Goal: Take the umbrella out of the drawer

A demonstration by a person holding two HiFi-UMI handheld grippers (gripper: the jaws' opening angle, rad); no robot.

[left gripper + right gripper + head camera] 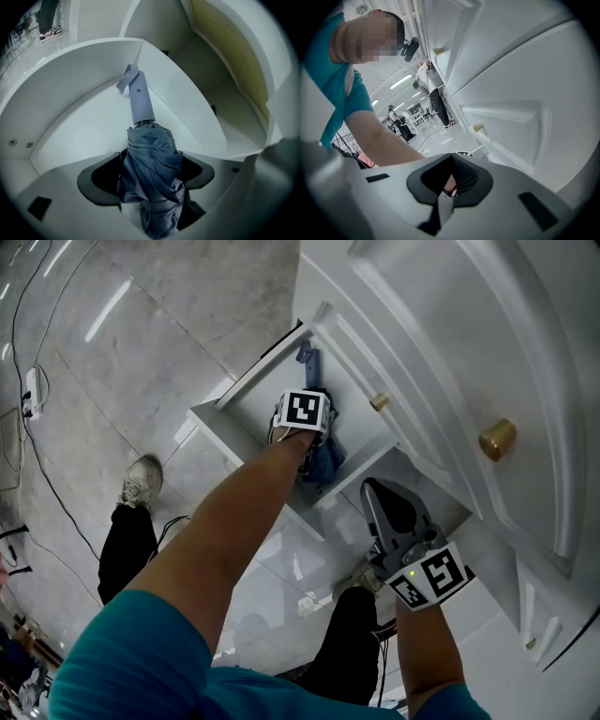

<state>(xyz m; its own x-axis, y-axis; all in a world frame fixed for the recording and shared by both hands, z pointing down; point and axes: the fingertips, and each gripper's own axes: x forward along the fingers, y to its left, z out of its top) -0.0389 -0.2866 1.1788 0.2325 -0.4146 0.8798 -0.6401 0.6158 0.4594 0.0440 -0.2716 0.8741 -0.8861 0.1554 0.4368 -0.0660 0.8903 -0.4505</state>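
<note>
One folded umbrella (149,157), likely soft and light, lies between my left gripper's (150,179) wide-apart jaws; I'd squeeze its middle.

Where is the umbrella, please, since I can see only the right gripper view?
Observer: The umbrella lies folded in the open drawer.
Operator: Thank you. Is the left tool on it?
Observer: The left tool has its jaws wide apart, one on each side of the umbrella.
Operator: Which way does the handle point?
Observer: The handle points away from the tool, toward the drawer's far corner.
</note>
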